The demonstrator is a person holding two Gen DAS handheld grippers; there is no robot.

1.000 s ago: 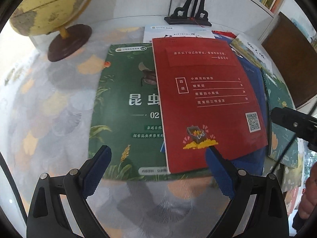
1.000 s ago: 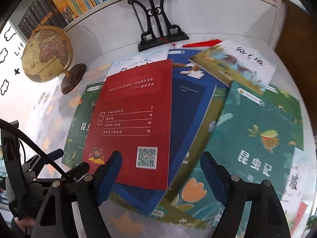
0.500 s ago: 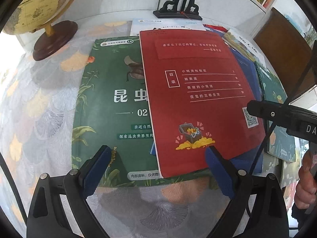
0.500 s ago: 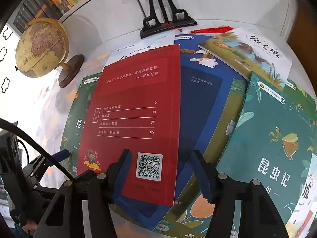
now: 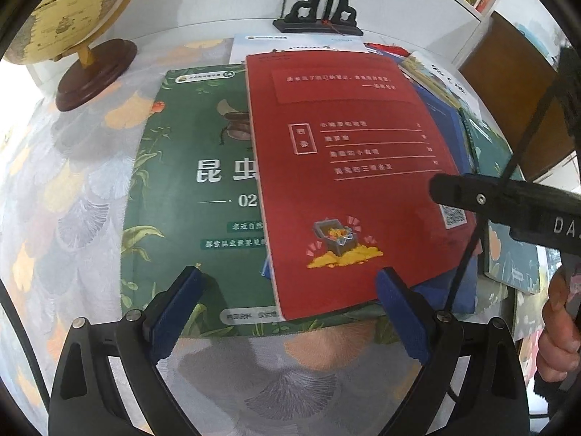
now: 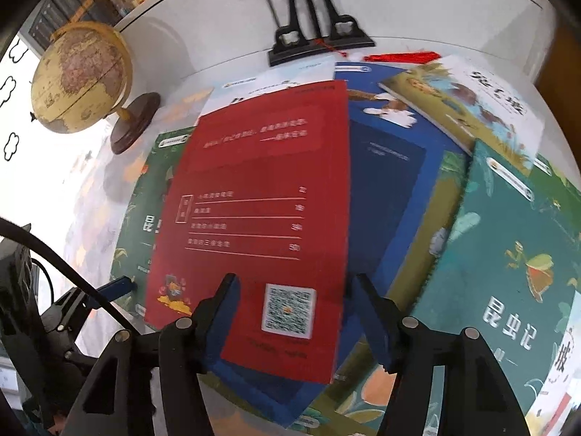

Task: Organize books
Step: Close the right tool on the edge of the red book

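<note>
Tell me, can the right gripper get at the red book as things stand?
Probably yes. The red book lies on top of the pile with nothing over it, and the right gripper already has its open fingers astride the near corner.

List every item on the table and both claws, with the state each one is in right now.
red book: closed, flat, topmost on the pile
blue book: closed, beneath the red book
green book: closed, flat, partly covered
teal book: closed, flat
globe: upright on its stand
left claw: open, empty
right claw: open, straddling the red book's near corner, jaws recently narrowed
</note>
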